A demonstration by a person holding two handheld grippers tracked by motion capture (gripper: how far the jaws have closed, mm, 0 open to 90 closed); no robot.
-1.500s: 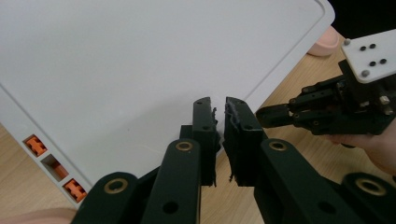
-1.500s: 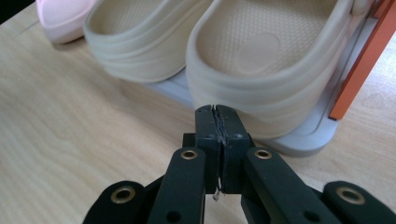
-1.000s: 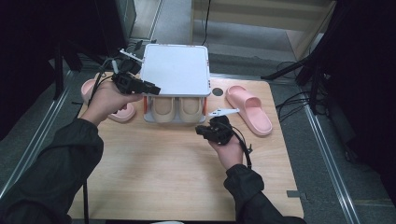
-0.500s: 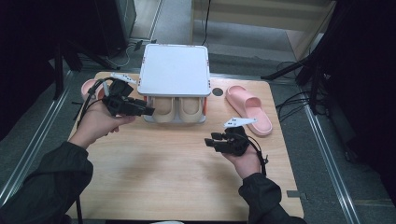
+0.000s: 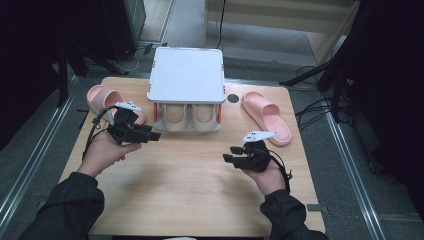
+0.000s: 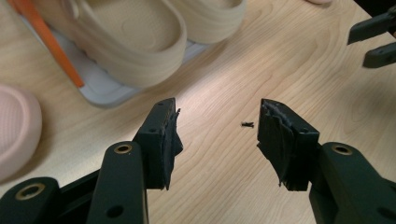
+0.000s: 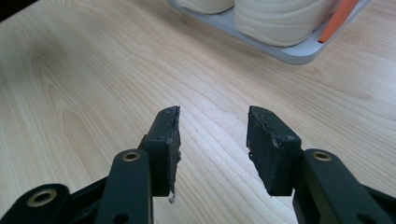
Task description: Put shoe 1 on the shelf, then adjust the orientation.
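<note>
Both grippers are matte black — the left gripper point(image 5: 153, 135) and right gripper point(image 5: 226, 158) each carrying a pale grey three-cornered plate, brass-ringed pivot holes, ragged torn black pads point(image 6: 171, 135) and a black cable trailing toward six o'clock — held by dark-sleeved arms.

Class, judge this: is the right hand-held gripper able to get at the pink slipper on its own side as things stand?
Probably yes: the right hand-held gripper is open and empty, and the pink slipper lies uncovered on the table beside the rack, with nothing between them.
</note>
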